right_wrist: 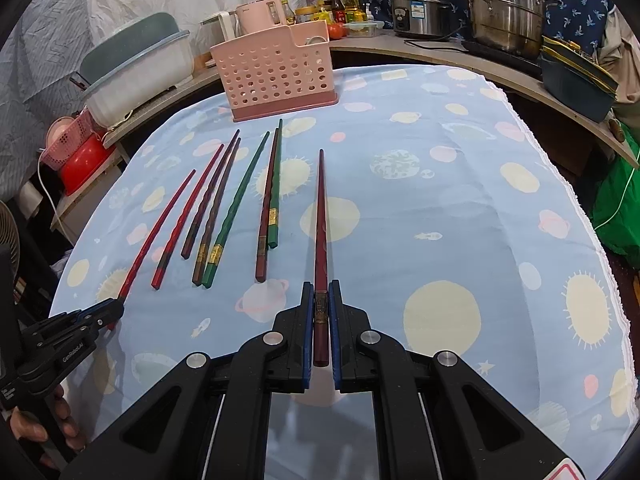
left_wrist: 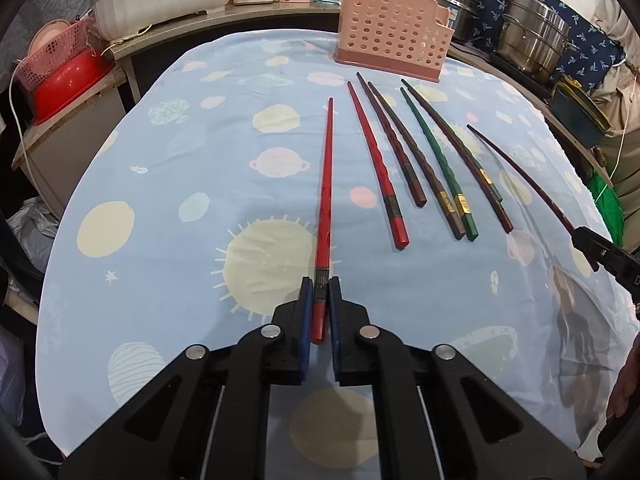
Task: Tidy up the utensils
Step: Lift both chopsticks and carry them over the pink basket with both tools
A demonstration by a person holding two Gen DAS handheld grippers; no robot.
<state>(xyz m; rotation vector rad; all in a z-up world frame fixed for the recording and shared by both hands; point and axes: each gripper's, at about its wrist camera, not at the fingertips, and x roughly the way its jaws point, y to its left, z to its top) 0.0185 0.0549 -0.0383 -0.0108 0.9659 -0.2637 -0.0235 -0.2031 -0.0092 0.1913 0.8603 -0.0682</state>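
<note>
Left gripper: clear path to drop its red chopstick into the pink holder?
Probably yes. Left gripper is shut on the red chopstick; bare cloth lies between it and the pink holder, loose chopsticks off to the right.

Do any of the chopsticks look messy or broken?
None looks broken. The loose chopsticks lie fanned unevenly on the cloth, and the pink holder shows none inside. The left gripper and right gripper each pinch one.
</note>
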